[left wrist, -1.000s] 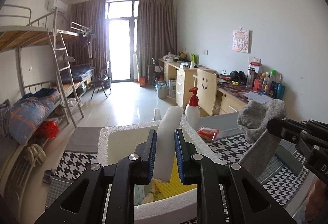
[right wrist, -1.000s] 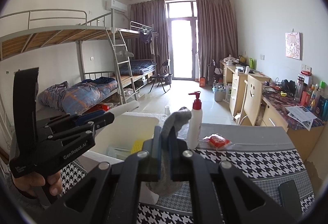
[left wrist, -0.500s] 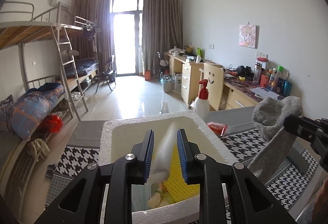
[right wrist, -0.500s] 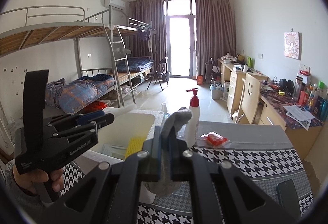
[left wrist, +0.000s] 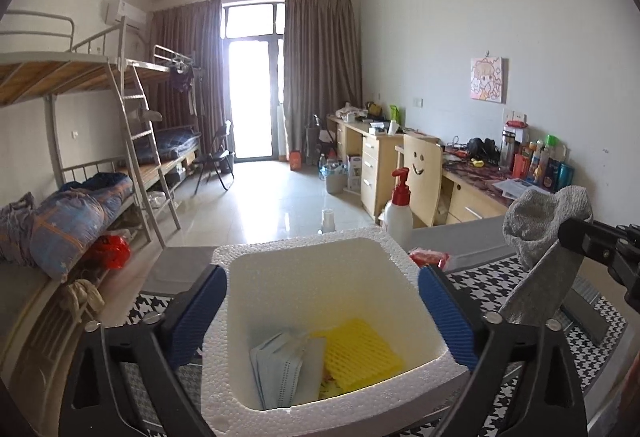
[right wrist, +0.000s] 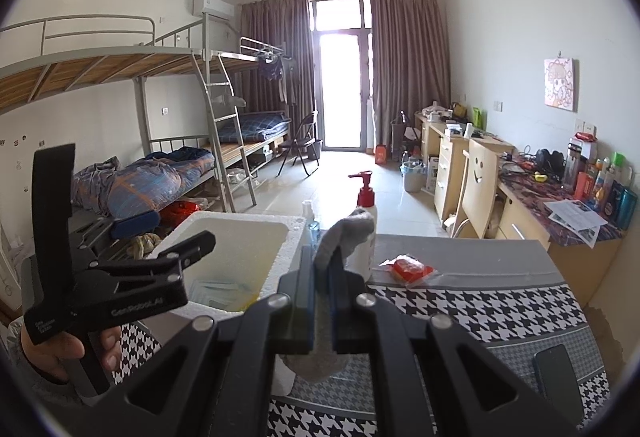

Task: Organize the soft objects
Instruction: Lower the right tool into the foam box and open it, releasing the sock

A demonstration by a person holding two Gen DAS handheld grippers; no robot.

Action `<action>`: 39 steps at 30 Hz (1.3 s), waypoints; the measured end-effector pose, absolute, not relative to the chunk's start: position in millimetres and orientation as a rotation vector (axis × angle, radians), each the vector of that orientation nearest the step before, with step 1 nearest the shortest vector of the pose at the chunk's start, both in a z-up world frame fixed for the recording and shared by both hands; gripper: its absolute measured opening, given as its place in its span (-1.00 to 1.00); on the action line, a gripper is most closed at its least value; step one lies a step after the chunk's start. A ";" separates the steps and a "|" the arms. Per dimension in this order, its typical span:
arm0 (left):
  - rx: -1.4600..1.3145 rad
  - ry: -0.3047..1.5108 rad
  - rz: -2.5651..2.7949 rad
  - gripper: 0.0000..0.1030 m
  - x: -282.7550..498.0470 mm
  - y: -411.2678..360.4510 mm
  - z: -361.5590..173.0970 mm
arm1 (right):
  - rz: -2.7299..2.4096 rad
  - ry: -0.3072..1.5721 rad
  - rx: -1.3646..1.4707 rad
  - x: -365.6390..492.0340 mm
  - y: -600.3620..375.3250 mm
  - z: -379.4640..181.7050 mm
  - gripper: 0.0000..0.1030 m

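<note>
A white foam box (left wrist: 320, 253) stands on the houndstooth table, also in the right wrist view (right wrist: 240, 233). Inside lie a yellow sponge (left wrist: 360, 353) and a pack of face masks (left wrist: 284, 369). My left gripper (left wrist: 322, 313) is open wide over the box, its blue pads (left wrist: 444, 313) outside the box walls, and it is empty. My right gripper (right wrist: 323, 269) is shut on a grey sock (right wrist: 348, 233), held above the table to the right of the box. The sock also shows in the left wrist view (left wrist: 540, 241).
A pump bottle with a red top (right wrist: 366, 233) stands behind the box. A red packet (right wrist: 408, 269) lies on the table's grey edge. A dark phone (right wrist: 558, 369) lies at the table's right. Bunk beds stand left, desks right.
My left gripper opened and let go of the white soft piece, which dropped into the box. The right gripper still holds the sock, little moved.
</note>
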State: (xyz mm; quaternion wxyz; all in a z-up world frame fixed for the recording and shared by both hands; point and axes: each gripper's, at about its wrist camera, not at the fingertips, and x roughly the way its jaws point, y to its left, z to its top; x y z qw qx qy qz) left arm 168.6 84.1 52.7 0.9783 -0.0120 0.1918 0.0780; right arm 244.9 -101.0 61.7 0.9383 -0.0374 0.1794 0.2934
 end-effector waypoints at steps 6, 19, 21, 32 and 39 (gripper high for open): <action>-0.023 0.369 0.173 0.97 162.9 87.4 56.6 | 0.586 0.352 -0.078 245.7 -101.0 69.1 -0.85; -0.025 0.342 0.207 0.97 142.4 98.6 62.1 | 0.576 0.313 -0.093 245.7 -90.0 87.8 -0.85; -0.027 0.335 0.217 0.97 140.6 100.5 63.1 | 0.578 0.302 -0.096 245.1 -88.6 91.6 -0.85; -0.042 0.336 0.236 0.97 132.5 115.4 61.2 | 0.615 0.296 -0.117 245.1 -68.2 96.4 -0.85; -0.049 0.332 0.253 0.97 126.8 123.3 61.8 | 0.648 0.291 -0.132 245.2 -56.1 100.6 -0.85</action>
